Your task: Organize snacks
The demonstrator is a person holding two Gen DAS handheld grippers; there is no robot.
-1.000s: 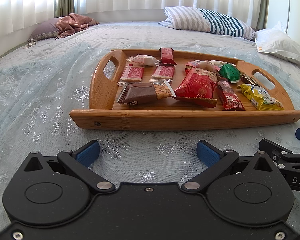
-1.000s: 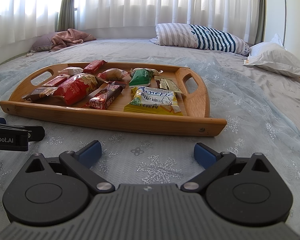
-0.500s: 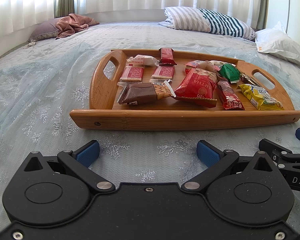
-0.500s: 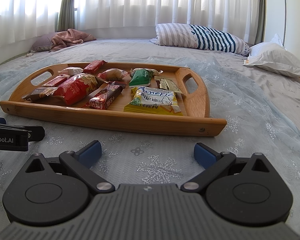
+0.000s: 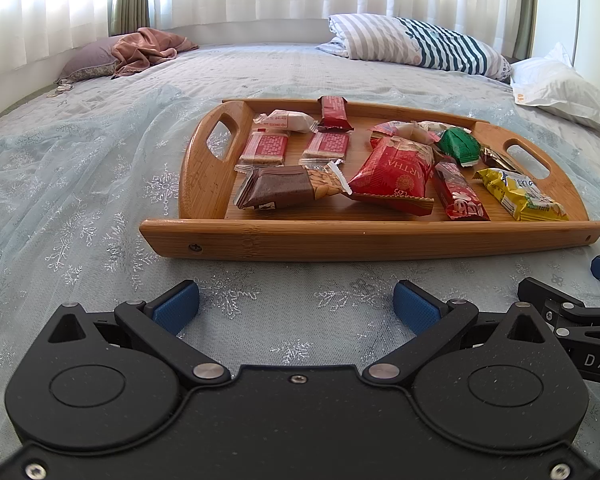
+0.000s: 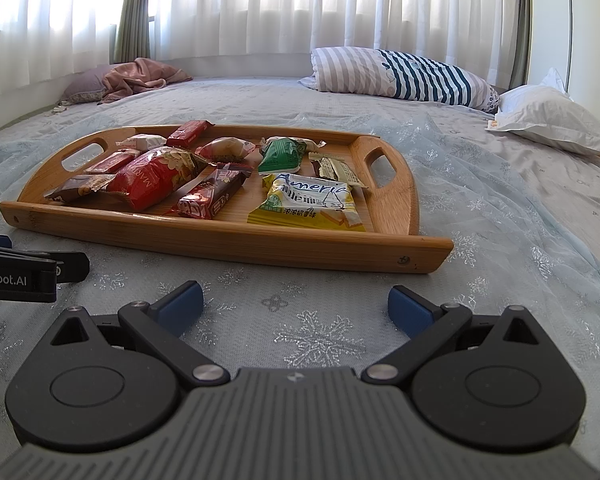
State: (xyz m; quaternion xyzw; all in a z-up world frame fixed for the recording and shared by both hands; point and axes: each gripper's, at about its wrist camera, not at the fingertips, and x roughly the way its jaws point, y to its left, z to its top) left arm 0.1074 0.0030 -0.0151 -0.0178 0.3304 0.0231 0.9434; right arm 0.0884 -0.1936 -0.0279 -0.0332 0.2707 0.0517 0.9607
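— What are the grippers doing?
— The left gripper (image 5: 296, 306) and right gripper (image 6: 295, 304) are both gaping wide, gripping nothing, hovering over the bedspread (image 5: 80, 200) just short of the wooden tray (image 5: 340, 242).
— And the tray is carrying what?
— Roughly a dozen snacks, all lying inside it: one big red bag (image 5: 394, 176) reading "ARTHA", one yellow pack (image 6: 306, 204) reading "Americ", one green packet (image 6: 280, 156), two flat red-label bars (image 5: 265, 149).

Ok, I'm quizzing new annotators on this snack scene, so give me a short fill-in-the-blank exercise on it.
1. The snacks lie on a wooden ___ with two handle cutouts.
2. The yellow packet lies nearest the tray's ___ handle.
3. Both the left gripper and the right gripper have their jaws ___.
4. The striped pillow lies ___ the tray.

Missing words: tray; right; open; beyond
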